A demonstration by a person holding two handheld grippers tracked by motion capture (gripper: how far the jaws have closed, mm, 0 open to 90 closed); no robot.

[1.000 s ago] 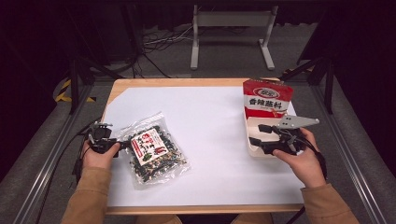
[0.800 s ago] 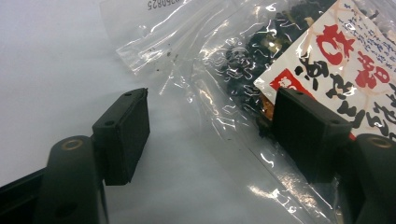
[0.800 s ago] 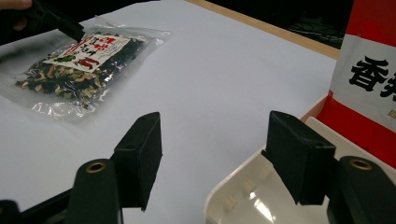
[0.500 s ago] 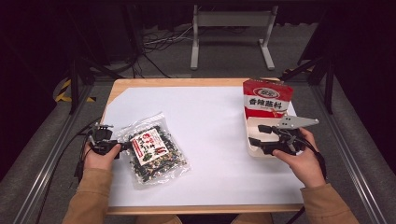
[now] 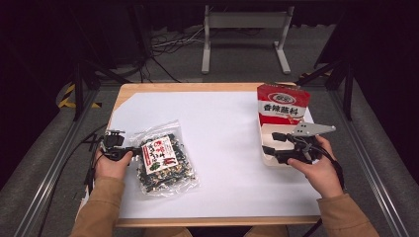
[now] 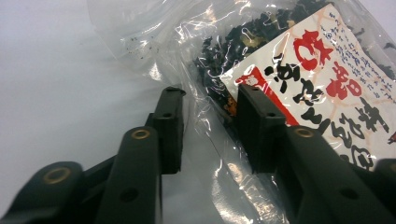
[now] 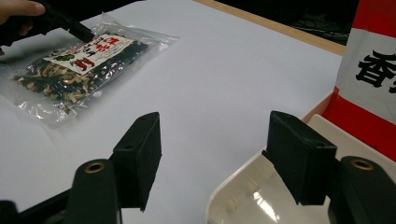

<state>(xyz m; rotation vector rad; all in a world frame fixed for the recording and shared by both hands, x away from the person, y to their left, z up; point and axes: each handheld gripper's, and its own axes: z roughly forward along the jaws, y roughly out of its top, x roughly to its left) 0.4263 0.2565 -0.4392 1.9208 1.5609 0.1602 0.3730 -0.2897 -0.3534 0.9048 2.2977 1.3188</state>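
Left gripper [image 5: 132,151] sits at the near left edge of the clear snack bag [image 5: 163,159]. Its jaws have just been closing, with the bag's crinkled plastic edge between them; whether the pads press on it cannot be told. The bag lies flat on the white table sheet [image 5: 222,128]. Right gripper [image 5: 269,143] holds its jaws wide apart with nothing between them, beside the white tray [image 5: 269,160]. Behind the tray stands a red-and-white seasoning box [image 5: 282,103].
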